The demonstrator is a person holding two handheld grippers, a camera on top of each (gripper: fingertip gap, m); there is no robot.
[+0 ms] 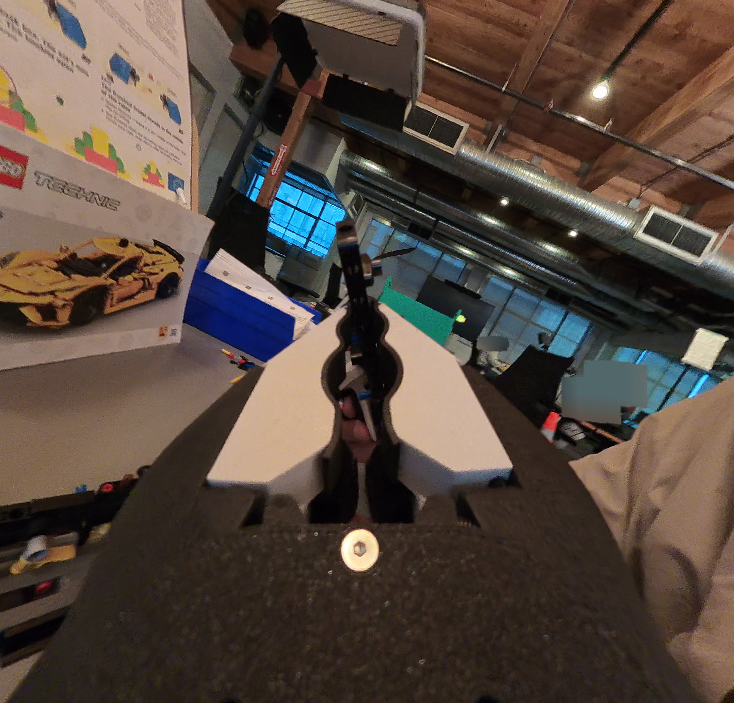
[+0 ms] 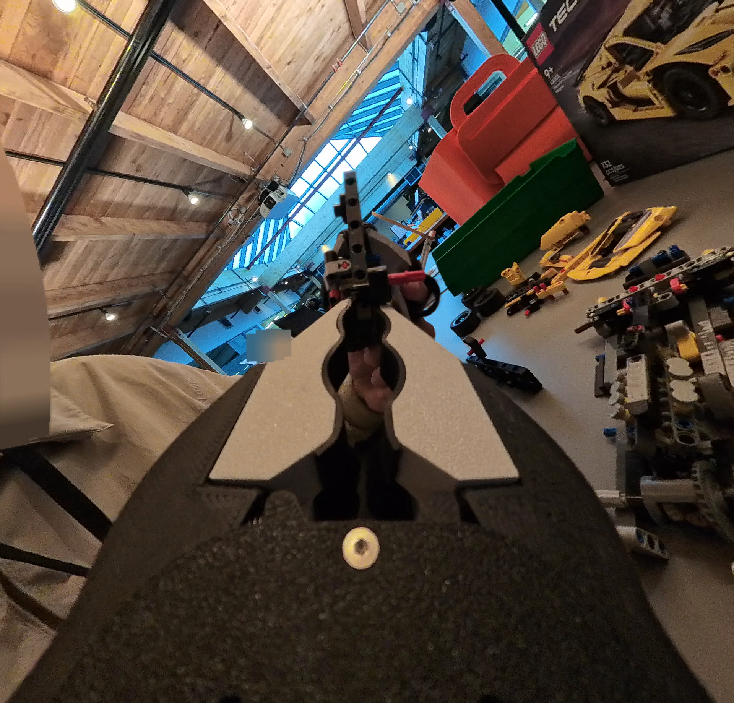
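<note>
My left gripper (image 1: 359, 315) is shut on a thin black toy-brick beam assembly (image 1: 351, 263) that sticks up past its white pads (image 1: 286, 406) and carries small blue and grey pins. My right gripper (image 2: 363, 306) is shut on a black and grey beam assembly (image 2: 353, 247) with red pins. Both are raised off the grey table (image 1: 99, 414) and point up towards the ceiling. In the right wrist view a grey wedge of the other gripper (image 2: 391, 265) sits just beyond the assembly. A hand (image 2: 369, 374) shows through the gap between the fingers.
A toy box with a yellow car picture (image 1: 91, 279) and an instruction poster (image 1: 99, 68) stand at the left. A blue bin (image 1: 238, 310) is behind. In the right wrist view are a red container (image 2: 488, 136), green bin (image 2: 520, 215), yellow body panels (image 2: 619, 243), wheels (image 2: 482, 298) and a part-built chassis (image 2: 675, 386).
</note>
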